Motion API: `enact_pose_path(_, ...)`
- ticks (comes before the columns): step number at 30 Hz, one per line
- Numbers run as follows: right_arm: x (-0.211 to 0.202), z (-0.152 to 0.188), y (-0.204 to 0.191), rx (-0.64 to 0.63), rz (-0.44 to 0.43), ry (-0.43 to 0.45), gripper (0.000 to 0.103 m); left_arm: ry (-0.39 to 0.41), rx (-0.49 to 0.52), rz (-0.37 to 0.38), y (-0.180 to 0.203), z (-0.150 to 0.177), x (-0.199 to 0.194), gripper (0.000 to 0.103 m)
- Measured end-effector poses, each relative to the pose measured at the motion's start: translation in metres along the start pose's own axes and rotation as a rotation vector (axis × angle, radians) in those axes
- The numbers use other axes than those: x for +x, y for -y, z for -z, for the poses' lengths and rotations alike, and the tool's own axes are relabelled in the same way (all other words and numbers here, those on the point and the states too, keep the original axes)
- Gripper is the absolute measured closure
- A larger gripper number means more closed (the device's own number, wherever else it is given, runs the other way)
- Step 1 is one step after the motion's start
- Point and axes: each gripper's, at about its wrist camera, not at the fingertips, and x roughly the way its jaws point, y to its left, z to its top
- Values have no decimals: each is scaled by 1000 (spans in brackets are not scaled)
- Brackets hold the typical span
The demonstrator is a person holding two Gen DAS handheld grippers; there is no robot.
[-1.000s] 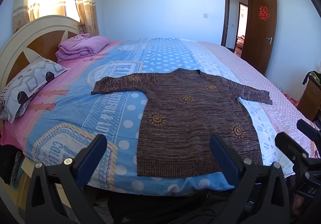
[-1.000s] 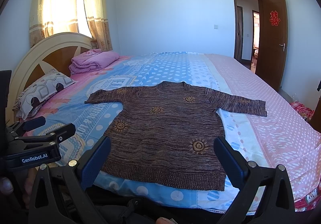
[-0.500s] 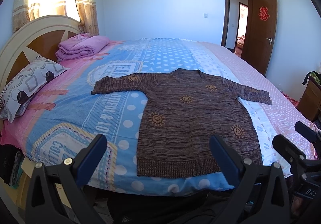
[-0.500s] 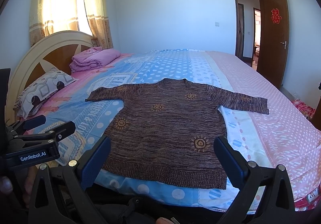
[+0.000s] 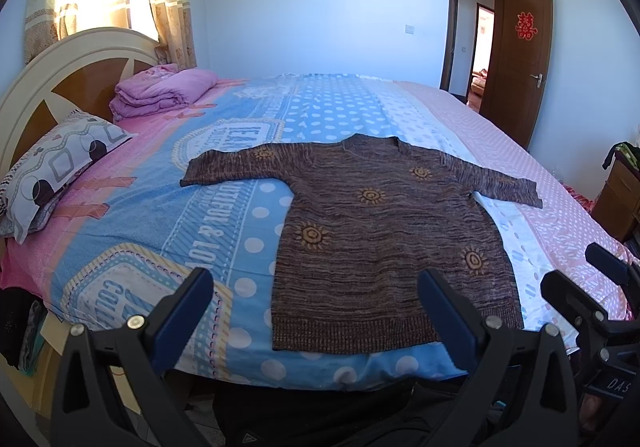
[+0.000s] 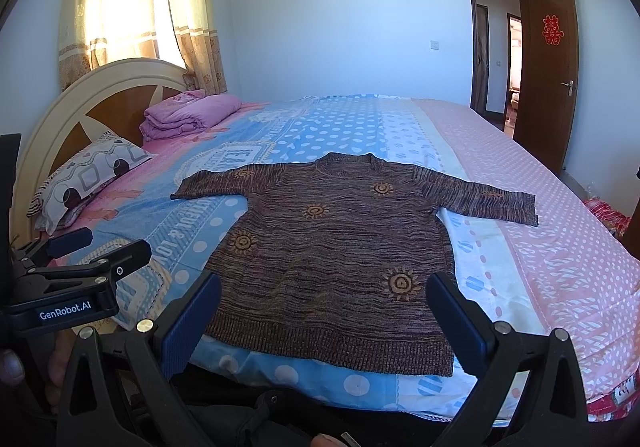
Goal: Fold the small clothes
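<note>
Listing what we see: sweater (image 5: 384,243) spread flat on bed (image 5: 224,215), sleeves out; our left claw (image 5: 316,311) and right claw (image 6: 320,311) both gape wide, empty, near its hem.

Our left gripper (image 5: 314,317) and right gripper (image 6: 322,321): matte black angular frames, each bearing two flat dark-blue rectangular pads (image 5: 180,317) and round silver screws (image 6: 144,325) at the finger roots. One side plate reads "GenRobot.AI" (image 6: 65,315) in white lettering; another shows partial white letters "DAS" (image 5: 618,386).
</note>
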Motion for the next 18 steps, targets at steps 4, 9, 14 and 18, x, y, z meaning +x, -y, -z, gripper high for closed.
enact_pose_path(4,1,-1,1,3,-3,-7,1,0,1,0,0,0,0,0)
enact_pose_path(9,2,-1,2,3,-7,-7,1,0,1,-1,0,-1,0,0)
enact_pose_path(14,2,0,2,4,-10,-8,1,-3,-1,-2,0,0,1,0)
enact_pose_path(18,4,0,5,16,-29,-10,1,-18,-5,3,1,2,7,0)
